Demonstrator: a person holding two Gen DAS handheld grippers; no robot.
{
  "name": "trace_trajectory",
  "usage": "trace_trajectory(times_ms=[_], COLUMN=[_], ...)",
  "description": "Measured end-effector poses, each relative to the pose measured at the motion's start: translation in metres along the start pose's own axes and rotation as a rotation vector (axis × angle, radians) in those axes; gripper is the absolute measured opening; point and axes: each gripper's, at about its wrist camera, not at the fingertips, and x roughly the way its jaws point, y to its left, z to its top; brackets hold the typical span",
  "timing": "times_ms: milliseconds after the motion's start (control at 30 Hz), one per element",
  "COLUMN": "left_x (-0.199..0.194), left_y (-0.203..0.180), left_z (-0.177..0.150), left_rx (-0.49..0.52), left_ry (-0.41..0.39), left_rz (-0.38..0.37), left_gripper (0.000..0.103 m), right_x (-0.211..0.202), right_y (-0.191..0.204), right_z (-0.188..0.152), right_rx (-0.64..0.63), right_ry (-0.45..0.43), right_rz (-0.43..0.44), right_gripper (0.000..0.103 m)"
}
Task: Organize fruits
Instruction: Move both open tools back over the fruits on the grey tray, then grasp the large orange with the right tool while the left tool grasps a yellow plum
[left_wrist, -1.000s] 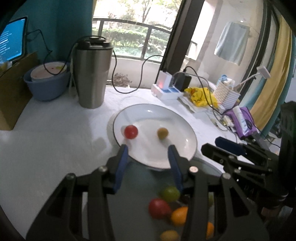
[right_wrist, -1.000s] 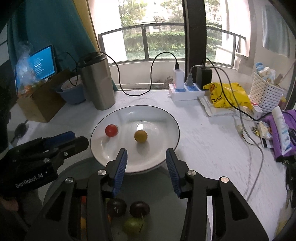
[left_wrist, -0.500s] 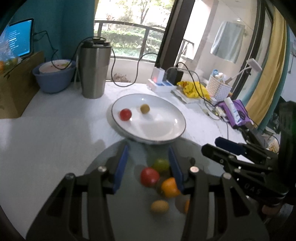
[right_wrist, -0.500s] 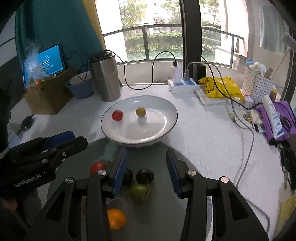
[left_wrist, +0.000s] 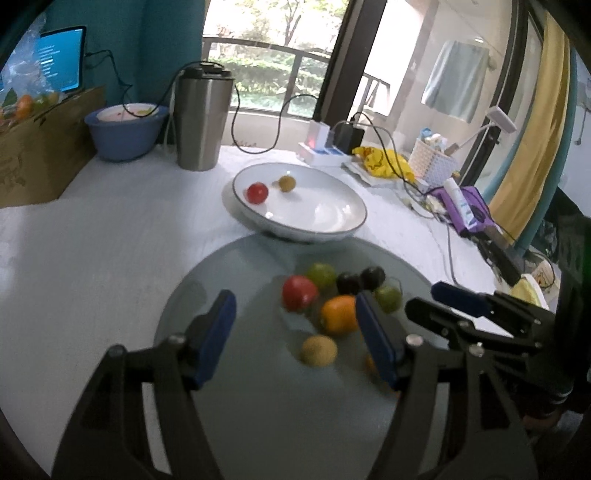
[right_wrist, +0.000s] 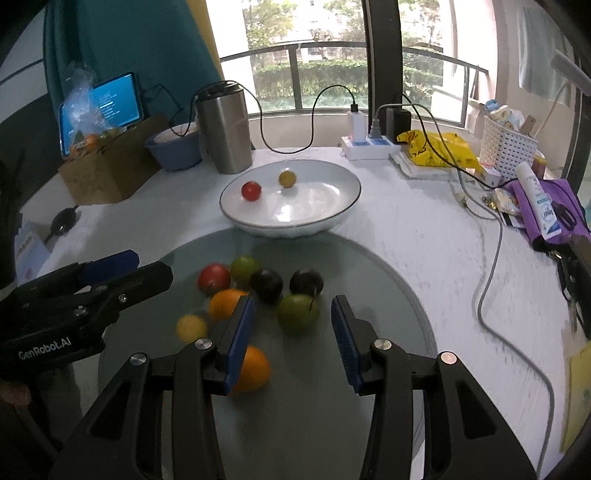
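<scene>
A white plate (left_wrist: 332, 225) (right_wrist: 343, 210) holds a red fruit (left_wrist: 257, 192) (right_wrist: 251, 191) and a yellow-brown fruit (left_wrist: 286, 183) (right_wrist: 287, 178). Several fruits lie on a round grey mat (left_wrist: 258, 369) (right_wrist: 332, 406) in front of it: a red one (left_wrist: 299, 292) (right_wrist: 213, 278), oranges (left_wrist: 338, 314) (right_wrist: 225, 303), green ones (right_wrist: 297, 314), two dark plums (right_wrist: 266, 285), a yellow one (left_wrist: 318, 350). My left gripper (left_wrist: 295, 325) is open and empty above the mat. My right gripper (right_wrist: 291, 332) is open and empty, with a green fruit just beyond its tips.
A steel tumbler (left_wrist: 202, 118), a blue bowl (left_wrist: 123, 129) and a cardboard box (left_wrist: 40, 147) stand at the back left. A power strip (right_wrist: 369, 147), yellow bag (right_wrist: 436, 151), white basket (right_wrist: 508, 146) and cables (right_wrist: 491, 277) lie at the right.
Both grippers have pulled back from the plate, toward the near edge. The fruits on the grey mat now lie in full view ahead of the fingers. Both stay open.
</scene>
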Motion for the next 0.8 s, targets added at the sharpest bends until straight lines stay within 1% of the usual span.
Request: trace_trajectory(times_ms=[333,700,733,800], left_x=[-0.009,-0.001,0.001,0.004], left_y=[0.012,0.01,0.009,0.007], left_z=[-0.026,-0.031,-0.031,-0.032], left_rx=[-0.02,-0.011,-0.009,-0.003], left_ry=[0.026,0.054,0.059,0.066], left_rz=[0.016,0.018,0.018,0.015], left_gripper=[0.068,0.068,0.068,0.068], right_x=[0.007,0.023,0.024,0.023], right_y=[0.018,0.023,0.022,0.02], right_z=[-0.023,-0.032,-0.032,-0.032], right_rx=[-0.017,-0.037,-0.037,-0.036], right_ry=[0.036,0.082,0.084,0.083], right_rz=[0.036,0.072,0.081,0.092], right_gripper=[0.046,0.046,0.042,0.041])
